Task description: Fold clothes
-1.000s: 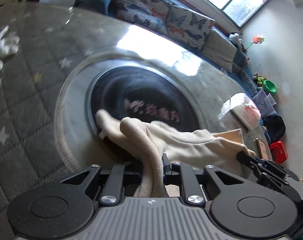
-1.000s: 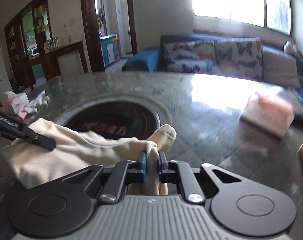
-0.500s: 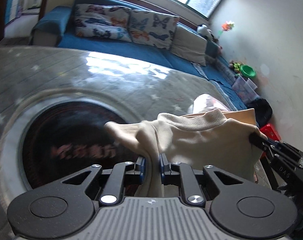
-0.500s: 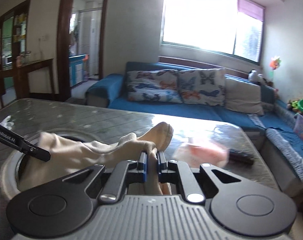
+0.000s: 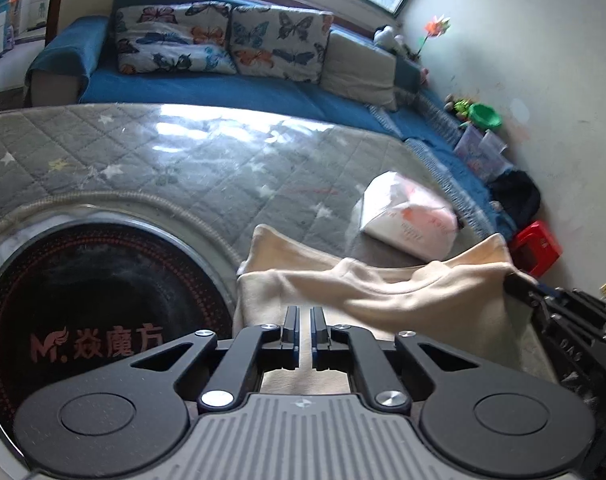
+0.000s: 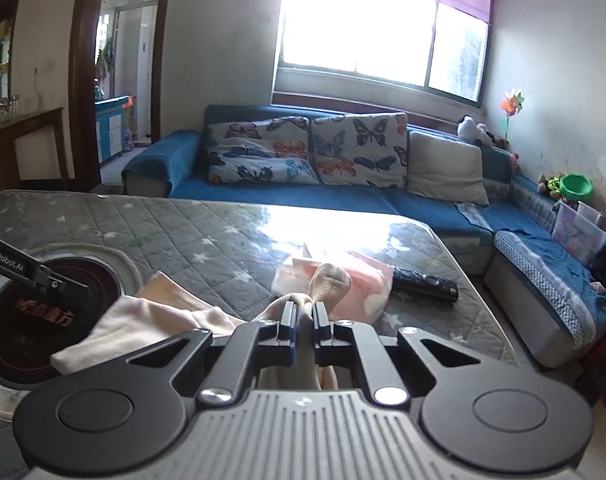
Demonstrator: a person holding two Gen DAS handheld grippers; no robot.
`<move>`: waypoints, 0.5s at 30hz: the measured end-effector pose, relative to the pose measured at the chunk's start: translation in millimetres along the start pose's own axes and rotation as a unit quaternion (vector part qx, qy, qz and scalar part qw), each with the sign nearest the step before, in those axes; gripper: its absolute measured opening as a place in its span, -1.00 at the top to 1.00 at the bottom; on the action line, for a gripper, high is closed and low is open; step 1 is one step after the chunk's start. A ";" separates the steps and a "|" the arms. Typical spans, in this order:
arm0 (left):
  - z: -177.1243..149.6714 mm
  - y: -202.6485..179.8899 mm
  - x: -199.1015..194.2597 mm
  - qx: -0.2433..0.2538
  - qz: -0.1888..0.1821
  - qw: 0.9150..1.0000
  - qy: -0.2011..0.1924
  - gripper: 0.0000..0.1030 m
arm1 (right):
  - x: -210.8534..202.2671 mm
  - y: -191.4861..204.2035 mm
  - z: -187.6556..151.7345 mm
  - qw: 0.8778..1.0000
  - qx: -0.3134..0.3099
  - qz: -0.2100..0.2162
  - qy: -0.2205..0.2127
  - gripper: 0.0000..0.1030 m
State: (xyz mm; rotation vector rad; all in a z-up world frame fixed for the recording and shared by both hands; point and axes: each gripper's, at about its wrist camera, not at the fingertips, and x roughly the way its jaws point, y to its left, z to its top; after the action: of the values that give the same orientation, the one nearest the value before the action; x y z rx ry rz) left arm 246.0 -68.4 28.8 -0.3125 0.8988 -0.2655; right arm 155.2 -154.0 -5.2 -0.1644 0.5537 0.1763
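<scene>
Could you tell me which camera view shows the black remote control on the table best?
The right wrist view: the remote control lies in plain sight on the quilted table, just right of the pink tissue pack. In the left wrist view I cannot find it; the tissue pack and the cream garment fill that area.

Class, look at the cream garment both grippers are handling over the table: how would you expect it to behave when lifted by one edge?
The cream garment is probably floppy: it sags and wrinkles between the grippers. It seems light, since the right gripper carries it by a thin pinched fold. The left gripper shows no cloth between its fingers, so that side may droop.
</scene>
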 end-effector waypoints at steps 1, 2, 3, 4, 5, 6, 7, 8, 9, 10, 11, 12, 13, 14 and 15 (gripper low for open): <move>-0.4 1.8 3.0 -0.002 0.004 1.000 0.002 0.71 | 2.1 -1.1 -1.6 1.000 0.001 -0.001 0.002 0.87; -1.0 3.4 6.2 -0.003 0.009 1.000 0.003 0.62 | 4.3 -2.1 -3.2 1.000 0.001 -0.003 0.005 0.87; -1.6 5.7 10.1 -0.005 0.014 1.000 0.005 0.33 | 6.4 -3.2 -4.8 1.000 0.002 -0.004 0.007 0.86; -2.4 8.2 13.5 -0.008 0.021 1.000 0.007 0.14 | 8.5 -4.3 -6.4 1.000 0.002 -0.005 0.010 0.86; -3.4 10.6 16.8 -0.011 0.025 1.000 0.009 0.12 | 10.6 -5.4 -8.0 1.000 0.003 -0.007 0.012 0.86; -4.3 13.0 20.3 -0.013 0.029 0.999 0.012 0.12 | 12.8 -6.4 -9.6 1.000 0.003 -0.008 0.015 0.84; -5.1 15.9 23.3 -0.017 0.030 0.999 0.015 0.12 | 14.9 -7.5 -11.2 1.000 0.004 -0.010 0.017 0.81; -6.0 19.0 26.1 -0.023 0.030 0.999 0.019 0.12 | 17.0 -8.6 -12.8 1.000 0.004 -0.011 0.020 0.77; -6.6 22.0 28.6 -0.028 0.030 0.999 0.023 0.12 | 19.2 -9.7 -14.4 1.000 0.005 -0.012 0.022 0.67; -7.3 24.4 30.8 -0.033 0.030 0.999 0.025 0.12 | 21.3 -10.7 -16.0 1.000 0.005 -0.014 0.025 0.66; -7.7 25.9 32.4 -0.035 0.030 0.999 0.026 0.12 | 22.6 -10.4 -17.0 1.000 0.004 -0.013 0.026 0.65; -8.0 26.2 33.8 -0.035 0.030 0.999 0.026 0.12 | 23.6 -9.6 -17.8 1.000 0.003 -0.012 0.028 0.64; -8.2 26.1 35.1 -0.034 0.031 0.999 0.027 0.12 | 24.7 -8.8 -18.6 1.000 0.002 -0.011 0.029 0.58; -8.5 26.0 36.5 -0.034 0.031 0.999 0.027 0.12 | 25.7 -8.0 -19.4 0.999 0.001 -0.010 0.030 0.51; -8.6 25.8 37.9 -0.034 0.031 0.999 0.027 0.12 | 26.7 -7.3 -20.2 0.999 0.000 -0.009 0.031 0.41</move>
State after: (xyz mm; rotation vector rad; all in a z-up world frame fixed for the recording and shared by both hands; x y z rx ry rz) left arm 264.2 -59.3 -13.2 -0.3407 0.9707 -0.1881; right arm 168.8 -161.9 -35.6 -0.1746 0.6143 0.1531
